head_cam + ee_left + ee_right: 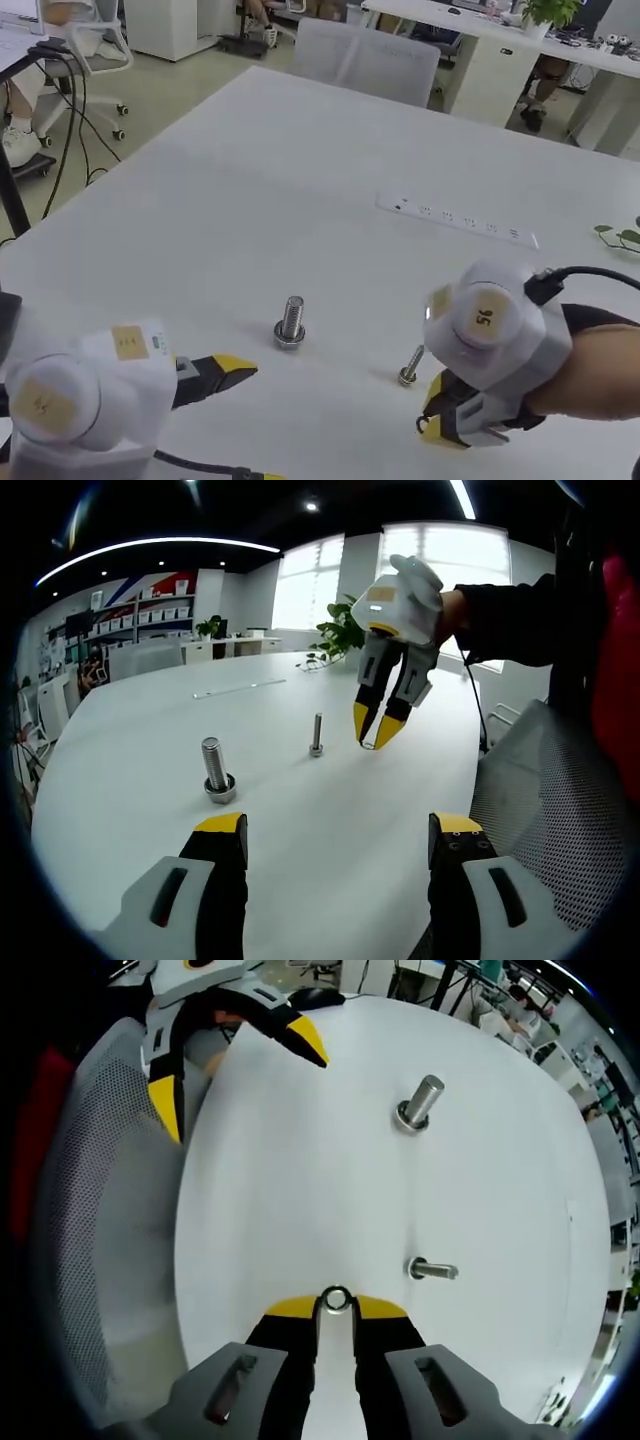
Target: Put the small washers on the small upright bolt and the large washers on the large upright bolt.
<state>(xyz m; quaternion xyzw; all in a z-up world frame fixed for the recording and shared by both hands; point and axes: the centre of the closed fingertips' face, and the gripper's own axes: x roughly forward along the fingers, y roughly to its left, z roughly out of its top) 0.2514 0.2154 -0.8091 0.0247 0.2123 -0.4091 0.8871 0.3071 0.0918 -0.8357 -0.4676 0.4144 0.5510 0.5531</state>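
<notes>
Carrying a washer to its bolt looks to be the step in hand: the right gripper (337, 1307), white-bodied with yellow-tipped black jaws, has its jaws clamped on a small silvery metal ring washer (337, 1290) right at the tips. It hangs above the white tabletop (300, 180), near the small, thin steel bolt (432, 1270) that stands upright on its head. The large, thick threaded steel bolt (420, 1102) stands further off, well apart from the small one. Judging by the size of the ring, it belongs on the small bolt. The next move would call for bringing the hole squarely over that bolt's tip, holding the ring level, and parting the jaws only once the shank is through. The left gripper (338, 825) hovers low over the near edge of the tabletop with its jaws wide apart and nothing between them. In the head view the right gripper's body covers most of its jaws, so the washer cannot be made out there, and the left gripper's lower jaw is cut off by the bottom edge. A wider ring sits at the foot of the large bolt, but I cannot tell whether it is a washer or the bolt's own head. Where the other washers lie I cannot tell.
</notes>
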